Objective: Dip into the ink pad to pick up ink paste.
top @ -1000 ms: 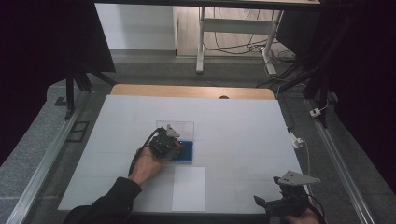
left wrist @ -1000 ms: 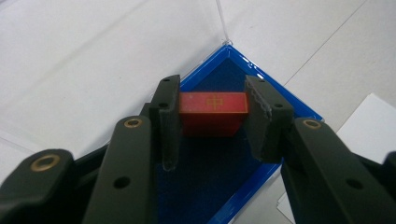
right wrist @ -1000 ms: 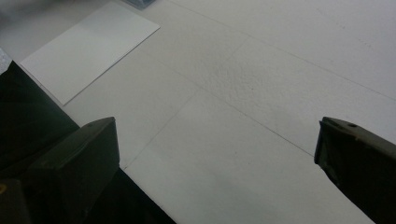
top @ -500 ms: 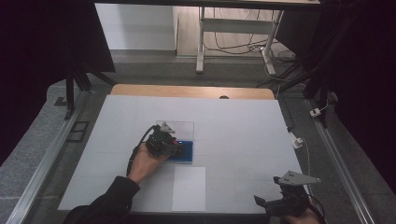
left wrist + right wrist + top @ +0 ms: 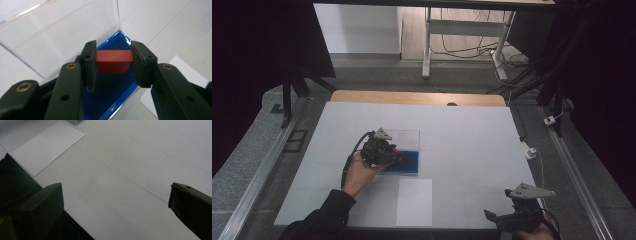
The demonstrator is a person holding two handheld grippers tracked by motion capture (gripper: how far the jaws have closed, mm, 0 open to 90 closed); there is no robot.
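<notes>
A red block [image 5: 114,60] with a gold mark on its top face is clamped between the jaws of my left gripper [image 5: 113,62], just above the blue tray [image 5: 110,100]. The tray's clear lid [image 5: 60,37] stands open behind it. From above, the left gripper [image 5: 393,156] hovers over the left part of the blue tray [image 5: 408,161], held by a hand in a dark sleeve. My right gripper [image 5: 502,216] rests at the table's front right edge, its jaws wide apart over bare white table [image 5: 130,195].
A white sheet of paper [image 5: 414,201] lies on the table in front of the tray; the same paper [image 5: 47,145] appears at upper left in the right gripper view. A wooden strip [image 5: 417,97] borders the table's far edge. Metal rails run along both sides.
The left gripper has shifted slightly left and up with the red block in its jaws. The right gripper has stayed put.
</notes>
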